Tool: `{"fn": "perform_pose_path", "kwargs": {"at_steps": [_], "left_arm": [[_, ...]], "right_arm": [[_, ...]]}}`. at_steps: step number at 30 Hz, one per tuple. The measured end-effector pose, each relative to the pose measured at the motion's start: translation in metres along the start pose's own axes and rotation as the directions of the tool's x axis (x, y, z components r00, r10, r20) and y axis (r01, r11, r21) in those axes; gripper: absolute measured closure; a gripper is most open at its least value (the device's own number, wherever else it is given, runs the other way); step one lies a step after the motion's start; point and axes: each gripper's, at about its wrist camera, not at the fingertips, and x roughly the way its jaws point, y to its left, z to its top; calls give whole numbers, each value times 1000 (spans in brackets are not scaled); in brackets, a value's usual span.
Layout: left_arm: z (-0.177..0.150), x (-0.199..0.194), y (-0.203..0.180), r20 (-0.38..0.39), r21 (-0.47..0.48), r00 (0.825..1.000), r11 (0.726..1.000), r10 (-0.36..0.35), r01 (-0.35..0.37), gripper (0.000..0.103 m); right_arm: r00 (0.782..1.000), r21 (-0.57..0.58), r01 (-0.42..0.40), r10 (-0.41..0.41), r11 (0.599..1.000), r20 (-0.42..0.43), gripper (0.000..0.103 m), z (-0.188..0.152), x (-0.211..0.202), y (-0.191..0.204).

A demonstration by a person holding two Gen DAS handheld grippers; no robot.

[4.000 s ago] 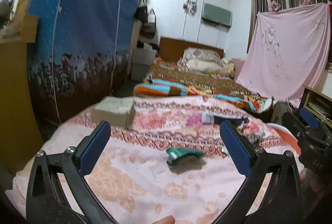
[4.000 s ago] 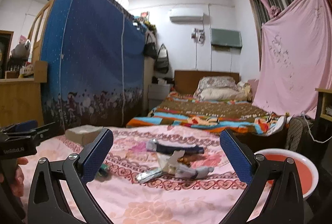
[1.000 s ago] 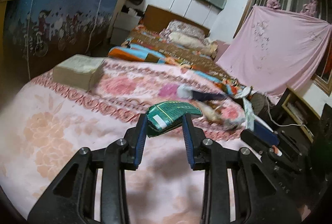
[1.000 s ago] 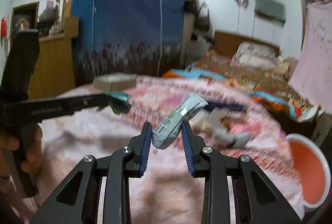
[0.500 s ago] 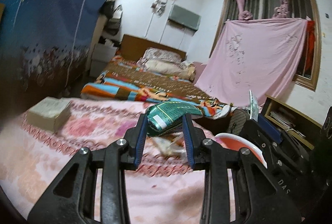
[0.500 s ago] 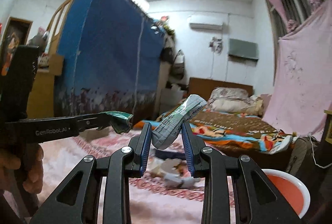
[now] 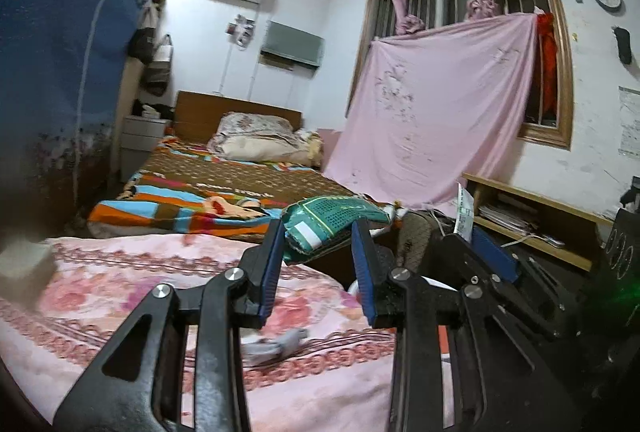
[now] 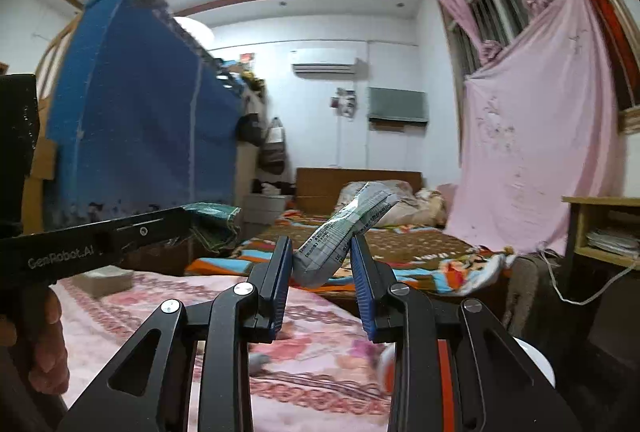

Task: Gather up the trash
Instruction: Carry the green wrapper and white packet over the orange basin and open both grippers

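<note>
Trash: green packet (image 7: pixel 334 222) and grey wrapper (image 8: pixel 345 232) are being carried above the pink bedspread (image 7: pixel 100 292).
Left gripper (image 7: pixel 318 252): is clamping the green packet.
Right gripper (image 8: pixel 320 264): is clamping the grey wrapper.

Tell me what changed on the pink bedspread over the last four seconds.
Both tongs, open and empty then, now hold trash lifted off the bedspread: the left tongs grip the green packet, the right tongs the grey-white wrapper. Both swung toward the red basin. Some scraps remain.
</note>
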Motion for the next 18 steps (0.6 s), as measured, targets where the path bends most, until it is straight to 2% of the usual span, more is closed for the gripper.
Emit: {"fn": "perform_pose_path", "kwargs": {"at_steps": [9, 15, 18], "left_arm": [[-9, 42, -28, -97, 25, 991, 995, -92, 95, 84], [-16, 72, -45, -173, 21, 978, 992, -118, 123, 84], [-23, 89, -52, -227, 3, 965, 990, -134, 138, 84]], "right_arm": [[992, 105, 106, -98, 989, -86, 75, -23, 14, -46], [977, 146, 170, -147, 975, -157, 75, -37, 24, -68], [968, 164, 196, -163, 967, -192, 75, -43, 26, -75]]}}
